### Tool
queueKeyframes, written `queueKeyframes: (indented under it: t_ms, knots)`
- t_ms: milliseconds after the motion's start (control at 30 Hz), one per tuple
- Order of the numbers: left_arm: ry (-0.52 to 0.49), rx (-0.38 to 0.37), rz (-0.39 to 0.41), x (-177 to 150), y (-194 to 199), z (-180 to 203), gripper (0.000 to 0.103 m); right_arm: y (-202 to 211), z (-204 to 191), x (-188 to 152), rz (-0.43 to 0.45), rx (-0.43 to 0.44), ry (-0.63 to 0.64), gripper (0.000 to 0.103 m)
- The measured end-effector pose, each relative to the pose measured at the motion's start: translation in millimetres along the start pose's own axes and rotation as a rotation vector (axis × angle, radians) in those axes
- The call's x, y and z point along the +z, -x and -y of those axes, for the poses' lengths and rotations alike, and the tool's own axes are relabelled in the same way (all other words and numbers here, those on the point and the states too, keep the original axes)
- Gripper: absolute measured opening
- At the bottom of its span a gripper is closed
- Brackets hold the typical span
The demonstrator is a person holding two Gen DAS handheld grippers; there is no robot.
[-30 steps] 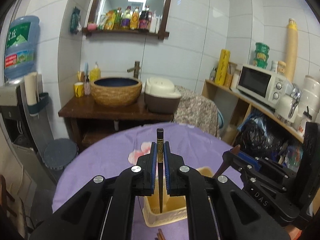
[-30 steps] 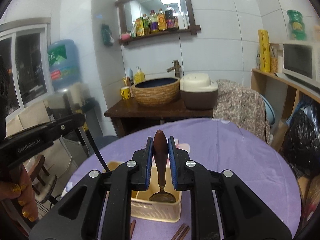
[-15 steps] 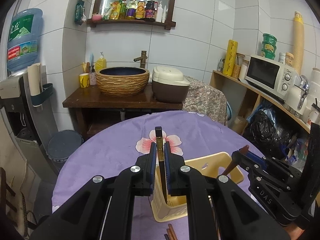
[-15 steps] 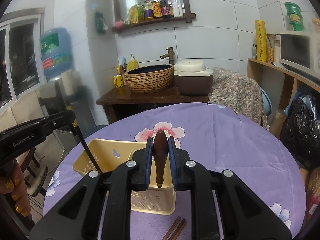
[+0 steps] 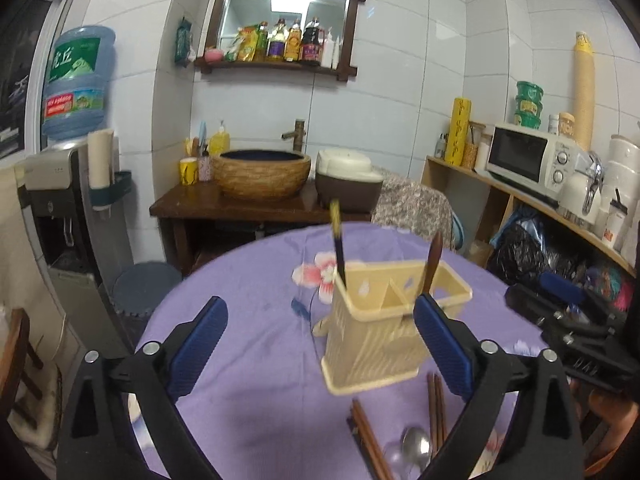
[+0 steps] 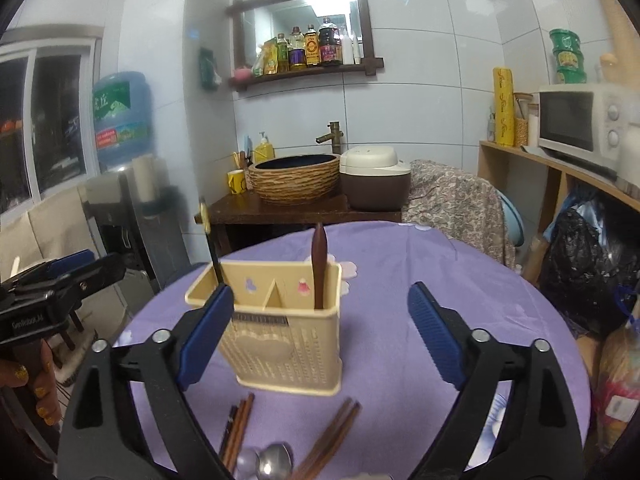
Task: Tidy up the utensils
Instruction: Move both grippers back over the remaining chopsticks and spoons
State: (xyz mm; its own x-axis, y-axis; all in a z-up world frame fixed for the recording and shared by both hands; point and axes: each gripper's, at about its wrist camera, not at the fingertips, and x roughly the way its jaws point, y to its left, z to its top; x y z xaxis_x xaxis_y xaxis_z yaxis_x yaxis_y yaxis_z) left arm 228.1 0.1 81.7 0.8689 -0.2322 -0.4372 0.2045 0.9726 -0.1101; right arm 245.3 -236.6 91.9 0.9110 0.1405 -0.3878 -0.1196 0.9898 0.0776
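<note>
A beige plastic utensil holder (image 5: 372, 332) (image 6: 280, 340) with two compartments stands on the purple table. A black-handled utensil with a gold end (image 5: 337, 240) (image 6: 212, 248) stands in its left compartment. A brown wooden-handled utensil (image 5: 434, 260) (image 6: 319, 264) stands in its right compartment. My left gripper (image 5: 320, 328) is open and empty, just in front of the holder. My right gripper (image 6: 320, 324) is open and empty, also in front of it. Brown chopsticks (image 5: 370, 440) (image 6: 238, 428) and metal spoons (image 5: 416, 446) (image 6: 274, 466) lie on the cloth near me.
The round table has a purple flowered cloth (image 5: 248, 312) (image 6: 400, 280). Behind it stand a dark wooden stand with a wicker basin (image 5: 262, 172) and a rice cooker (image 6: 374, 178). A shelf with a microwave (image 5: 528, 158) is at the right, a water dispenser (image 5: 68, 200) at the left.
Both grippers have opened and let go of their utensils, which now stand in the holder. Both grippers have pulled back from the holder.
</note>
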Motion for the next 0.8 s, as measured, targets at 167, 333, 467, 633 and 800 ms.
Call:
queueKeyframes:
  t_ms: [167,333,467,633,800]
  knots:
    - [0.016,0.016,-0.102,-47,2,-9,0.094,14,5,-39,-0.106,-0.046,0.012,0.095]
    - [0.015,0.069,-0.176,-87,1,-14,0.094,21,10,-80,-0.206,-0.121,0.032,0.097]
    - [0.022,0.078,-0.229,-116,2,-20,0.095,23,16,-114,-0.297,-0.123,-0.003,0.097]
    - [0.029,0.075,-0.258,-136,4,-22,0.097,21,17,-145,-0.378,-0.123,-0.039,0.097]
    - [0.001,0.068,-0.289,-140,1,-11,0.097,8,-3,-158,-0.443,-0.095,-0.035,0.097]
